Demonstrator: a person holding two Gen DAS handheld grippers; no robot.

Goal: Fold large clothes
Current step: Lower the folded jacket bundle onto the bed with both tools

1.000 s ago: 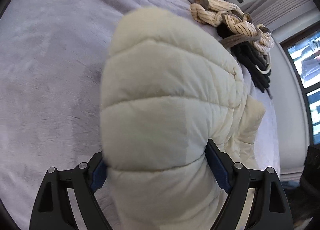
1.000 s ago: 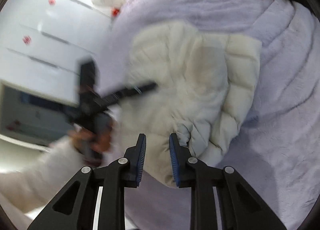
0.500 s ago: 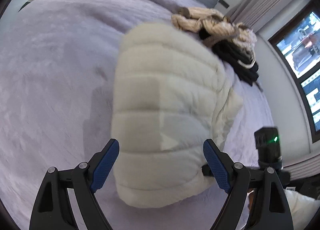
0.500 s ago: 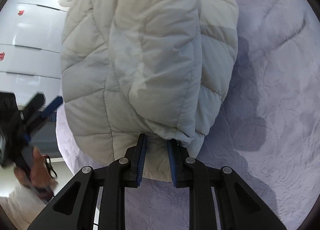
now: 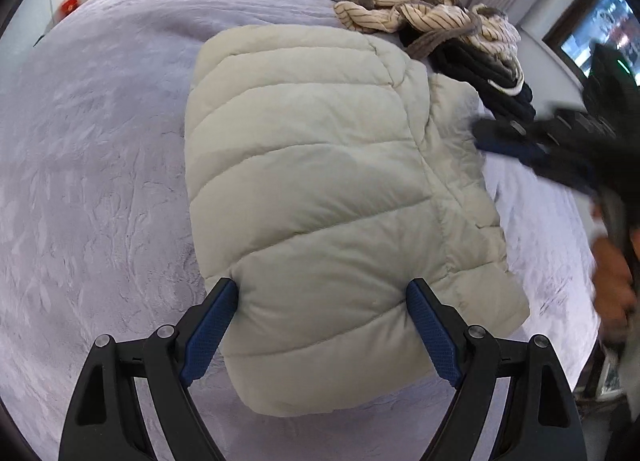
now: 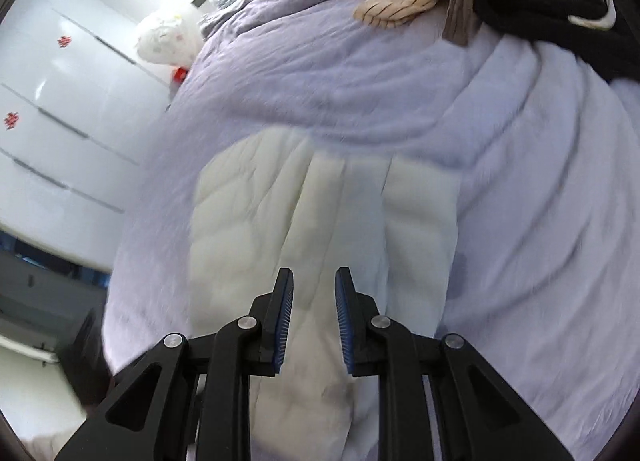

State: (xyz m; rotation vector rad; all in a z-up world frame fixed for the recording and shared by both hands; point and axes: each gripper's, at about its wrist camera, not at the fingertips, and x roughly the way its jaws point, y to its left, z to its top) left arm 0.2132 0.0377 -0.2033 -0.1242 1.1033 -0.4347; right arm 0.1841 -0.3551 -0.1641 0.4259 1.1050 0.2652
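While left tongs (image 5: 320, 325) clamp folded puffer jacket (image 5: 320, 189), right tongs (image 6: 314, 317) hover.

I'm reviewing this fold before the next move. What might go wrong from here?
1. The puffy jacket bulges between the left gripper pads; letting go may let the fold spring open.
2. The right gripper holds nothing, so one side is loose.
3. The clothes pile sits close behind; a push could tangle them.

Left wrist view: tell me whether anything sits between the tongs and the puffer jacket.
Nothing visible does. The left tongs straddle the near end of the folded cream puffer jacket, their blue pads against its sides. The striped garment and dark clothes lie beyond the jacket's far end on the lilac bedspread.
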